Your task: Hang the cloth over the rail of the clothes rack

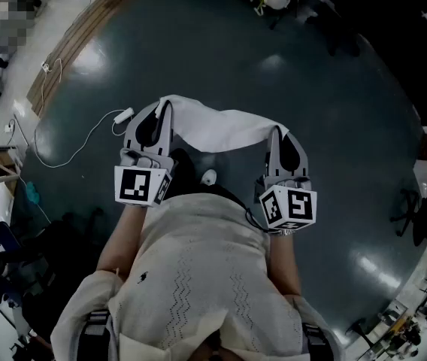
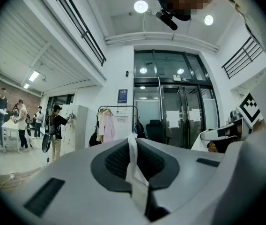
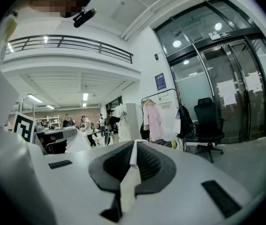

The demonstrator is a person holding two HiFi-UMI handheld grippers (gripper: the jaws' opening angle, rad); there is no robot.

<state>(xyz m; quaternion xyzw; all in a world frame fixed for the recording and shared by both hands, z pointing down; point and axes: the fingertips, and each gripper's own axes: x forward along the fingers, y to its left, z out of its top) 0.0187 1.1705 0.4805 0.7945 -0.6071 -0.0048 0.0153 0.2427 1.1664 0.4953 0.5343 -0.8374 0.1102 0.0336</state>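
We hold the cloth (image 1: 221, 130) spread between our left gripper (image 1: 167, 107) and right gripper (image 1: 277, 131), each clamped on only a thin edge of it, with the clothes rack (image 3: 160, 94) well ahead, so a snag on its rail or an uneven pull could slip one corner free.

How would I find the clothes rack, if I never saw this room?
Look at the tall glass doors on the far wall. Just left of them stands the clothes rack, a thin dark frame; only it carries a pale pink garment.
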